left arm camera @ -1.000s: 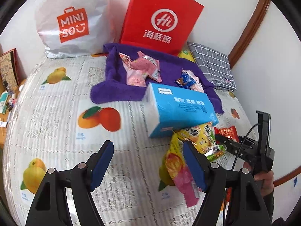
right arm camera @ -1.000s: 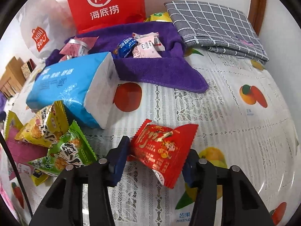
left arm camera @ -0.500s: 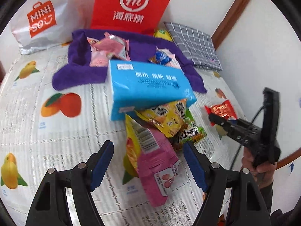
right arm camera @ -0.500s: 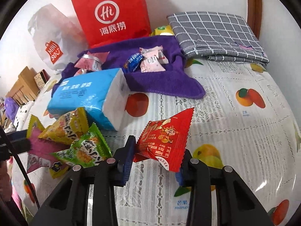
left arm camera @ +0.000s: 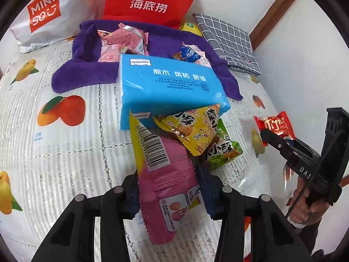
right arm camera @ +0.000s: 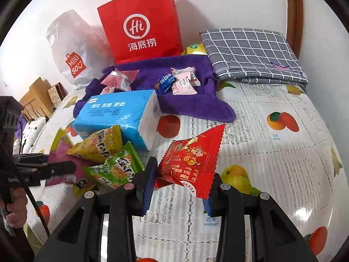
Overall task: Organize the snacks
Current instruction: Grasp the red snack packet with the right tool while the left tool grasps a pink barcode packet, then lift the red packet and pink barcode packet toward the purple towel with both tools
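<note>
- Left claw (left arm camera: 169,193): jaws closing on the pink snack packet (left arm camera: 165,181), which lies between the pads. The packet's long axis runs away from the camera, barcode end (left arm camera: 150,148) farthest and tilted up against the yellow packet (left arm camera: 192,128).
- Right claw (right arm camera: 177,188): clamped shut on the red snack packet (right arm camera: 192,159), held clear of the bench (right arm camera: 272,152). The packet stands roughly upright, one corner pointing up and to the right.
- Left wrist view only: the pink packet's printed back and barcode; the right claw seen from the side with the red packet (left arm camera: 276,124) at its tip, and the hand (left arm camera: 305,205) holding it.
- Right wrist view only: the red packet's front print; the white end face of the blue tissue pack (right arm camera: 117,115); wooden furniture (right arm camera: 37,96) past the bench edge.
- Both views: green packet (right arm camera: 117,168) under the yellow one, beside the tissue pack; small wrapped snacks (right arm camera: 183,80) on the purple towel (right arm camera: 196,104) behind it.
</note>
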`<state>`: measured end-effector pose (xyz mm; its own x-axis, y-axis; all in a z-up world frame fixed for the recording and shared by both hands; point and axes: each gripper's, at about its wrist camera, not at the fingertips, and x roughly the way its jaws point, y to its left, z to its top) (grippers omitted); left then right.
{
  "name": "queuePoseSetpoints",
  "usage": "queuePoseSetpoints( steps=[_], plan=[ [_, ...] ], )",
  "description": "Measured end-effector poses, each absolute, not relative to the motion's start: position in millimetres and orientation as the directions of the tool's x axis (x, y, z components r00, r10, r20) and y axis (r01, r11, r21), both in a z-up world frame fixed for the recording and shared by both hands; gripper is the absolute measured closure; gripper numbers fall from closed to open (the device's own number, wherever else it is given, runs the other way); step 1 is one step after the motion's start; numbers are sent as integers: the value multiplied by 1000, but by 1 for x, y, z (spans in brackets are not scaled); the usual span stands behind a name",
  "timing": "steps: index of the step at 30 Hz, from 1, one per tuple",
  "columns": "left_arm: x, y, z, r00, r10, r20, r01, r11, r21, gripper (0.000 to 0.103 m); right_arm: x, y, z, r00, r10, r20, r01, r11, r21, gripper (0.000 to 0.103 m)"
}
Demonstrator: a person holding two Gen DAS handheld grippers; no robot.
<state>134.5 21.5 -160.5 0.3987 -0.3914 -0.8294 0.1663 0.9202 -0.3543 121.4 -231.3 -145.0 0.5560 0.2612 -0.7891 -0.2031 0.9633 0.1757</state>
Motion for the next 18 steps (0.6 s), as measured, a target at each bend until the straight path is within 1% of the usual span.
queuePoseSetpoints(
  steps=[7,12,18],
  plan=[
    [119,37,-141,442,-359,-822,148,933,-328,61,115,-227,-130,573,275,-772,-214,960,183,66],
    [109,49,-124,497,-305,-813,141,952,-272,61,117,-222,-121,576,274,-770,-219,959,177,66],
    [110,61,-104,536,-312,-785,148,949,-277,61,120,-214,-106,590,283,-756,-231,957,178,66]
  ],
)
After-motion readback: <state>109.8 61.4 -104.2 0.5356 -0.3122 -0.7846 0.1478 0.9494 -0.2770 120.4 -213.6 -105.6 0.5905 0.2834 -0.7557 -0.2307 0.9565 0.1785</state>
